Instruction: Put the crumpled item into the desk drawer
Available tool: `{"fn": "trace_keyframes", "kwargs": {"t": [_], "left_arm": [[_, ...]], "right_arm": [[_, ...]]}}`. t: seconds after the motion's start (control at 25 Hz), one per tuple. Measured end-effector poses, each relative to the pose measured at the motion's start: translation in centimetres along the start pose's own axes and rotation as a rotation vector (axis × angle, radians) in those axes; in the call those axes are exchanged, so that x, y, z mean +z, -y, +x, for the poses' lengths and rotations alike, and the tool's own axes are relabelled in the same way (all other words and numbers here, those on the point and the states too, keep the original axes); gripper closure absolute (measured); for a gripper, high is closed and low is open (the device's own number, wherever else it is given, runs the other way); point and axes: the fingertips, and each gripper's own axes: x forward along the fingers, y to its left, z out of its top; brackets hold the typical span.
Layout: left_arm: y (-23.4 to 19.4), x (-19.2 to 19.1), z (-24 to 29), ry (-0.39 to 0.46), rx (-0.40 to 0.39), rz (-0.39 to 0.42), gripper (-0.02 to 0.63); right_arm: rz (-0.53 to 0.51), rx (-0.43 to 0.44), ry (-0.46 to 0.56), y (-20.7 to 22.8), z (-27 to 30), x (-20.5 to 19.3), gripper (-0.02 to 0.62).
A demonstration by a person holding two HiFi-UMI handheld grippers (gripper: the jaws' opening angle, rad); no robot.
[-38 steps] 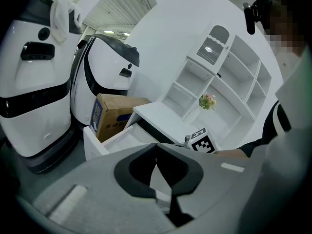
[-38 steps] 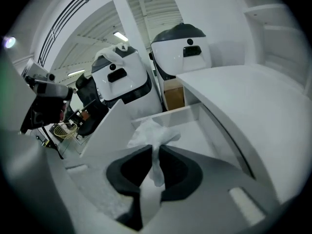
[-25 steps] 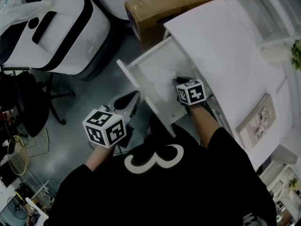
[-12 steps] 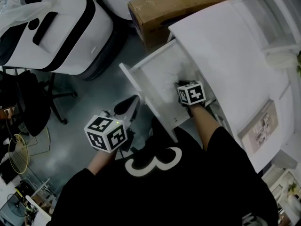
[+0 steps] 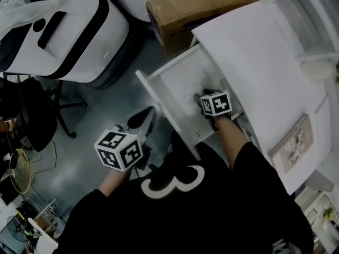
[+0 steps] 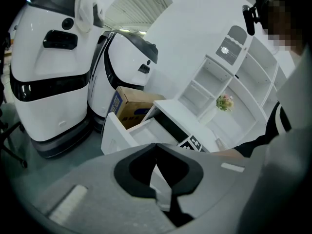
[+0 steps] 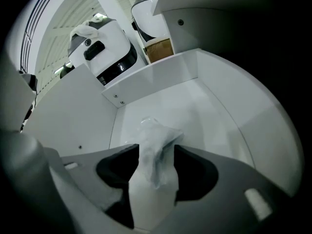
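The white desk drawer (image 5: pixel 172 81) stands pulled out. My right gripper (image 5: pixel 199 96) reaches into it, low over the drawer floor (image 7: pixel 209 111). In the right gripper view the crumpled item (image 7: pixel 155 145), a pale wad of thin plastic or paper, stands upright between the jaws of the right gripper (image 7: pixel 155 155). The jaws are opening, spread wide to either side of the wad. From the head view the crumpled item (image 5: pixel 189 95) is a faint white lump just ahead of the gripper. My left gripper (image 5: pixel 142 119) hangs over the floor left of the drawer, shut and empty; its tips (image 6: pixel 156 145) meet.
A cardboard box (image 5: pixel 201 7) sits behind the drawer, beside the white desk top (image 5: pixel 249 52). Large white machines (image 5: pixel 58 30) stand at the back left, a dark chair (image 5: pixel 37 115) at the left. White shelves (image 6: pixel 219 77) rise above the desk.
The right gripper has stayed inside the drawer, shifting only slightly. The left gripper has drifted a little down and left over the floor.
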Motion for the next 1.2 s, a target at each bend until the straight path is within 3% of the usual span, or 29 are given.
{"fn": "trace_keyframes", "kwargs": {"t": [0.4,0.64,0.96,1.2], "left_arm": [[2.2,0.9,-1.4,0.04,-0.034,0.031,0.597],[5.0,2.1,-3.1,0.083,-0.074,0.076,0.597],[10.2,2.3,-5.9,0.109,-0.163,0.172,0.597],[14.4,2.8,-8.6,0.151,-0.235,0.253,0.597]], "right_arm": [[0.028,0.026,0.112,-1.9,-4.8,1.2,0.344],[-0.025,0.067,0.292,-5.3,-12.4,3.1,0.357],[-0.088,0.135,0.609,-11.5,-26.0,5.3,0.487],[-0.158,0.149,0.714,-15.3,-32.9,2.8,0.592]]}}
